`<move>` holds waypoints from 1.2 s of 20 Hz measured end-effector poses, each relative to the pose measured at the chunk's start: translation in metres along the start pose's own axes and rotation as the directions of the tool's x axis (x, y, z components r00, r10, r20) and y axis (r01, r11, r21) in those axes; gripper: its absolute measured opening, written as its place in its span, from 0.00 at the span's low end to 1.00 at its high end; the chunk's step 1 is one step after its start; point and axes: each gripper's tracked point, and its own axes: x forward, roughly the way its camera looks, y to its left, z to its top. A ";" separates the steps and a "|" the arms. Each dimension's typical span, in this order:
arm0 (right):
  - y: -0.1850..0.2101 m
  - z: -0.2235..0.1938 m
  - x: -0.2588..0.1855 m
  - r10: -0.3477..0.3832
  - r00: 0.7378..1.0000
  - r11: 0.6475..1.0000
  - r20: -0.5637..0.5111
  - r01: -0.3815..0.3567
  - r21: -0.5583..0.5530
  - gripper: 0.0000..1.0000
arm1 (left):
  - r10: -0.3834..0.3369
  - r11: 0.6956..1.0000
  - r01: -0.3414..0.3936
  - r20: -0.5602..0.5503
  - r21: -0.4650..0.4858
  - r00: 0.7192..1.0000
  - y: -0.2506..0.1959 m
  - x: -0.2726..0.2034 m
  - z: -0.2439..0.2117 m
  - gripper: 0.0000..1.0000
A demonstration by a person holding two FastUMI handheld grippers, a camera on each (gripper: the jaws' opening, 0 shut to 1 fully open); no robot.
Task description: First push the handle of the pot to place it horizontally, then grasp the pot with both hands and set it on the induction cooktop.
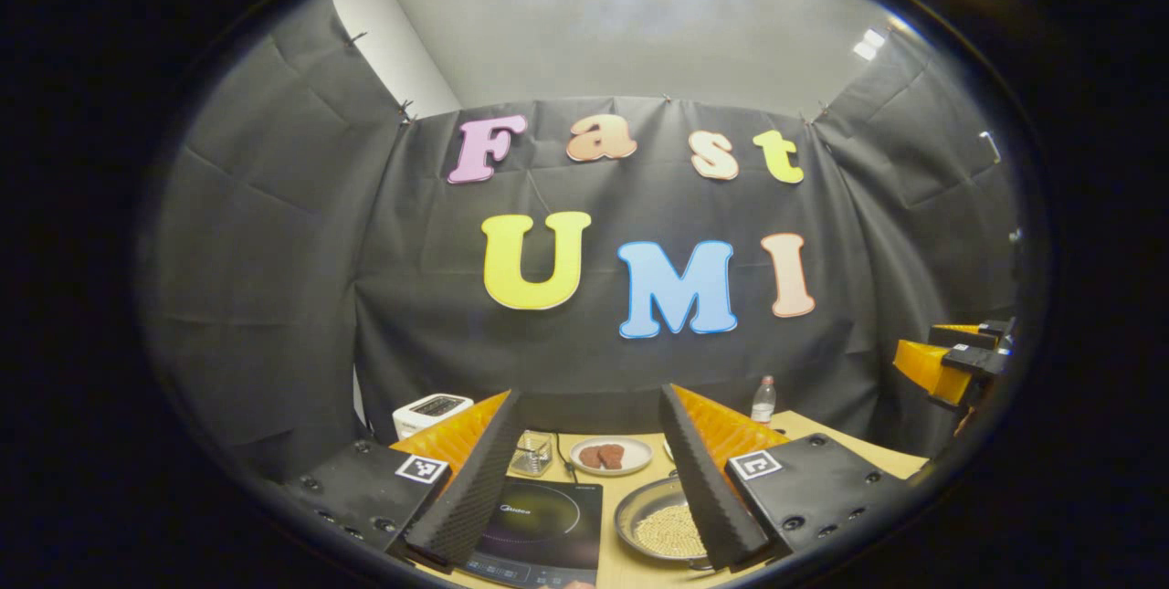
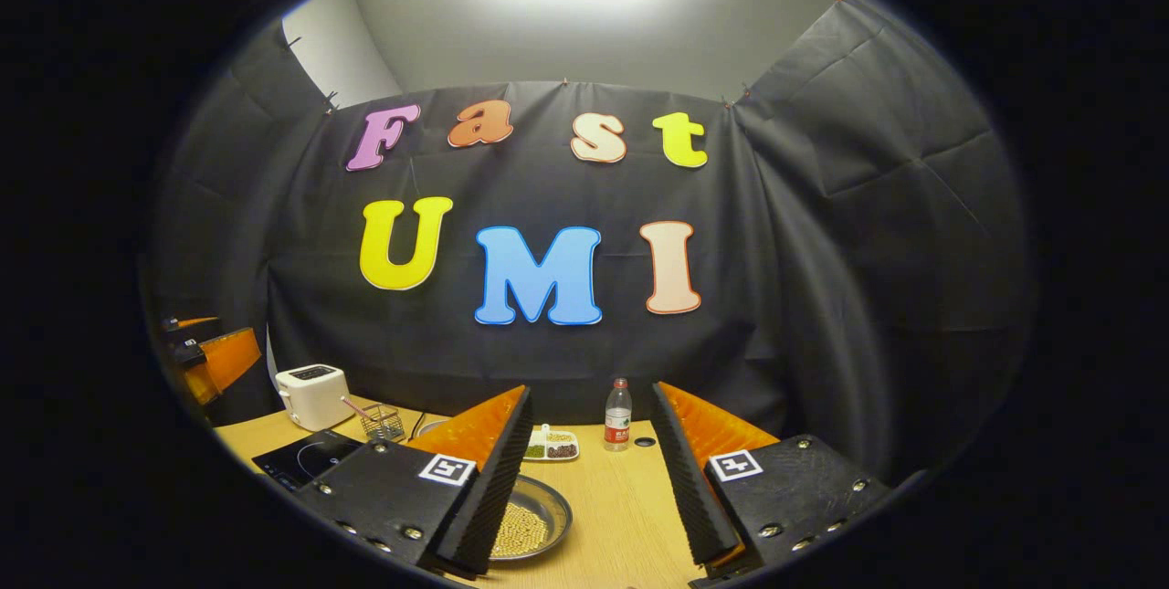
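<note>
In the left gripper view, the left gripper [image 1: 584, 479] is held above the near edge of the light wooden bench [image 1: 849, 443] with its ribbed fingers spread wide and nothing between them. Just below and between them lie the flat black glass induction cooktop [image 1: 539, 520], on the left side, and the shallow round metal pot [image 1: 653, 525], which has a grey rim and is filled with small pale grains, just beside the cooktop on its right. The right finger covers part of the pot, and I cannot see the handle, so I cannot tell which way its long axis points. In the right gripper view, the right gripper [image 2: 589, 489] is also wide open and empty, and the same pot [image 2: 534, 520] lies low and to the left of it, partly under the left finger; the cooktop [image 2: 301, 461] is further to the left. I judge that both grippers are near the pot and the handle push is not yet begun. Farther back stand a small white plate with brown pieces [image 1: 610, 455], a wire basket [image 2: 384, 423], a clear plastic bottle [image 2: 618, 415] and a white toaster [image 2: 312, 395] near the far left corner.
</note>
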 end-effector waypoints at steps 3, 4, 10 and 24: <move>-0.001 -0.003 0.002 0.010 1.000 1.000 -0.016 -0.010 -0.005 0.55 | 0.000 1.000 0.000 0.001 0.000 1.000 -0.003 0.001 0.000 0.96; 0.000 -0.008 0.002 0.020 0.999 1.000 -0.031 -0.020 -0.008 0.59 | 0.001 1.000 -0.001 0.000 0.003 1.000 -0.004 0.002 0.000 0.96; -0.021 -0.001 0.014 -0.029 1.000 1.000 -0.008 0.029 0.000 0.08 | 0.006 1.000 -0.006 0.007 0.010 1.000 -0.012 0.002 0.005 0.96; 0.027 -0.020 0.021 0.232 0.972 0.972 -0.027 -0.231 0.040 0.00 | 0.144 0.988 -0.145 0.022 0.049 0.989 -0.001 -0.006 0.008 0.93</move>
